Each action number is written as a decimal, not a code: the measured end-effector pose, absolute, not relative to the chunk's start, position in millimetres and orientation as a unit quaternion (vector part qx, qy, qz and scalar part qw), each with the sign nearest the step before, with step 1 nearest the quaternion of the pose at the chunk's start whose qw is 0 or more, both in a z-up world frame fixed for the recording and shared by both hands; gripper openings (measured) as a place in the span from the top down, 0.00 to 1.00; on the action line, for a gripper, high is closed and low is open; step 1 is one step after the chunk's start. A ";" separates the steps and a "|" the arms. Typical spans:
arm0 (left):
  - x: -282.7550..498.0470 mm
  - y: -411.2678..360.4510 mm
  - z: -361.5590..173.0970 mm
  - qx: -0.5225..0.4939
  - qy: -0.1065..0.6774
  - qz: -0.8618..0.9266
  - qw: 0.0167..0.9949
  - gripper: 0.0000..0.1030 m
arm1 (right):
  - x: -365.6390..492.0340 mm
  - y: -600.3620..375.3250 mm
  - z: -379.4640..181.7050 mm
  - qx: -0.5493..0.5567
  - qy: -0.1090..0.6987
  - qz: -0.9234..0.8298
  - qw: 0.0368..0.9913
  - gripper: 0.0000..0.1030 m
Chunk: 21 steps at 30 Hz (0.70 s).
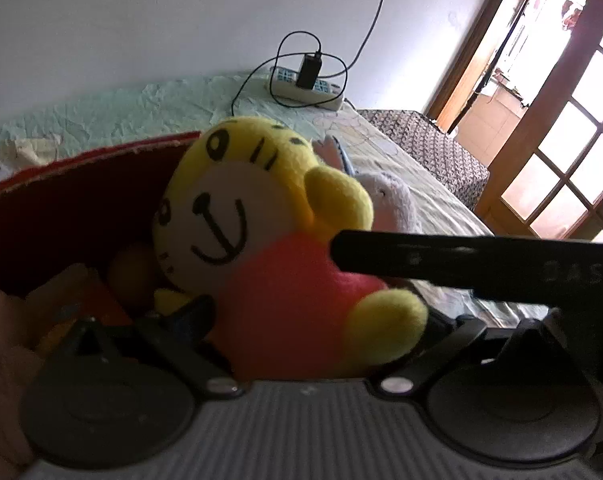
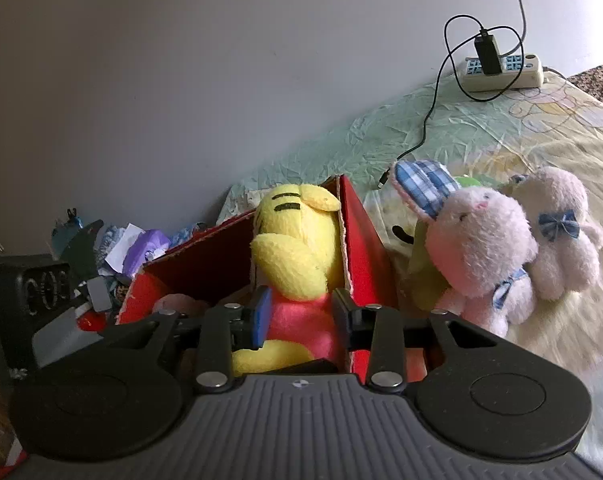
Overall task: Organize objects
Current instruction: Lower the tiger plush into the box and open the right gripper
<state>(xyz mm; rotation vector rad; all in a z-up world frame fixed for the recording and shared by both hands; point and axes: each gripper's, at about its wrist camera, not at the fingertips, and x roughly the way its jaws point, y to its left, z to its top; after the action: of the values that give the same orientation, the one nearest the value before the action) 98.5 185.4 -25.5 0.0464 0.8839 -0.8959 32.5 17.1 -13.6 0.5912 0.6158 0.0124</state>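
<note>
A yellow tiger plush in a pink-red shirt [image 2: 297,264] hangs into a red cardboard box [image 2: 365,240] on the bed. My right gripper [image 2: 301,316] is shut on the plush's pink body, with its right finger outside the box wall. In the left wrist view the same plush [image 1: 237,220] fills the middle, against the box's red wall [image 1: 61,200]. My left gripper [image 1: 309,320] sits close behind the plush; its fingers are mostly hidden and blurred. The right gripper's black finger [image 1: 461,264] crosses that view.
Two pink-white bunny plushes [image 2: 481,248] [image 2: 561,232] and a green toy [image 2: 421,276] lie on the bed right of the box. A power strip with charger and cable [image 2: 501,66] lies by the wall. Clutter [image 2: 113,248] sits left of the box. A door stands at far right [image 1: 541,120].
</note>
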 end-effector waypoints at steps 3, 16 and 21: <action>98.5 179.2 -26.1 0.032 0.423 -0.412 0.806 0.03 | 33.4 18.9 -19.5 0.282 0.309 0.002 0.908 0.76; 100.7 174.2 -27.5 0.053 0.450 -0.383 0.805 0.01 | 25.3 14.3 -27.3 0.303 0.286 0.006 0.909 0.82; 98.2 171.6 -24.9 0.061 0.452 -0.373 0.808 0.00 | 24.1 11.3 -29.2 0.311 0.282 0.011 0.907 0.84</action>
<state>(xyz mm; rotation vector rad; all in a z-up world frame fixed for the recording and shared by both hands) 98.2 171.6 -24.9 0.1306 0.9673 -0.7987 24.1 11.3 -29.2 0.6426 0.5820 0.0225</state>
